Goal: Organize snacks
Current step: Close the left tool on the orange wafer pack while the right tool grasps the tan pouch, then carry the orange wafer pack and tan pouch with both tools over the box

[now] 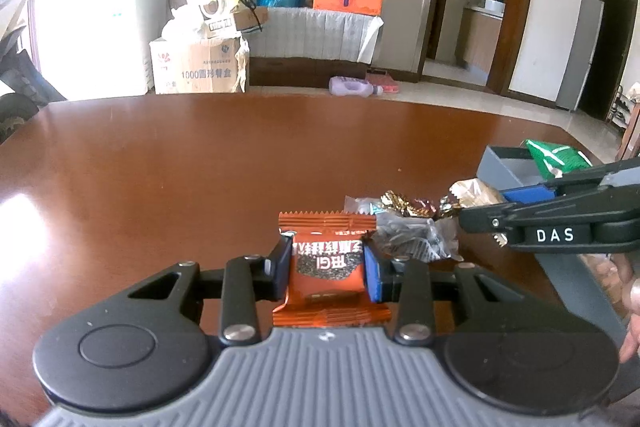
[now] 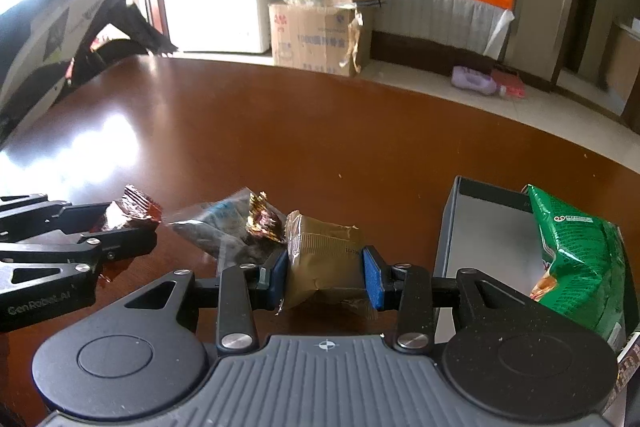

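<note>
The left gripper (image 1: 327, 269) has its jaws narrowed onto one orange snack packet (image 1: 326, 263), pinching it above the brown bench (image 1: 160, 167). The right gripper (image 2: 325, 277) pinches one tan snack packet (image 2: 324, 263) beside a grey box (image 2: 452, 239) holding one green snack bag (image 2: 576, 255). A small pile of wrapped snacks (image 2: 236, 227) lies between the grippers.

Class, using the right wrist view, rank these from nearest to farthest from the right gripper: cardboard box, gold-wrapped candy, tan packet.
1. tan packet, clamped in the right gripper.
2. gold-wrapped candy, just beyond, left.
3. cardboard box, on the floor past the table.
</note>
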Action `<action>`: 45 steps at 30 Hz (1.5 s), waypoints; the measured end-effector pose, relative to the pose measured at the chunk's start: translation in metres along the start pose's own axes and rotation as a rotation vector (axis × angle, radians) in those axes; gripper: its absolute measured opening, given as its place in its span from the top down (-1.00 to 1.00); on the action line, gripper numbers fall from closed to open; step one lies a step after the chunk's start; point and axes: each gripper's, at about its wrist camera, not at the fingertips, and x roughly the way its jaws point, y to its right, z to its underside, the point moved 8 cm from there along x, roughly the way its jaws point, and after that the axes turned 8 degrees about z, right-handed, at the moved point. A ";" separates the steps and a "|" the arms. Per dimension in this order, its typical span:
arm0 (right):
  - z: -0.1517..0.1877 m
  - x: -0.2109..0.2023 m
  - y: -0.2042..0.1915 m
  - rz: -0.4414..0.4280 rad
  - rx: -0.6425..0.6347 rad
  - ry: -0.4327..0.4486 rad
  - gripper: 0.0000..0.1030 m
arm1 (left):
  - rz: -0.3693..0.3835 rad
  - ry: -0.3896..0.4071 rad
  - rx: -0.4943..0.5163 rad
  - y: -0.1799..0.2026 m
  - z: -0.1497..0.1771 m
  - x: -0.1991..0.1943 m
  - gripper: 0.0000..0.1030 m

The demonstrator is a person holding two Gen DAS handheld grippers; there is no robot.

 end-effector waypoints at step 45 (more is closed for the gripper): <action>0.023 -0.073 0.066 0.030 0.141 0.094 0.21 | 0.127 0.039 0.108 0.107 -0.033 -0.012 0.33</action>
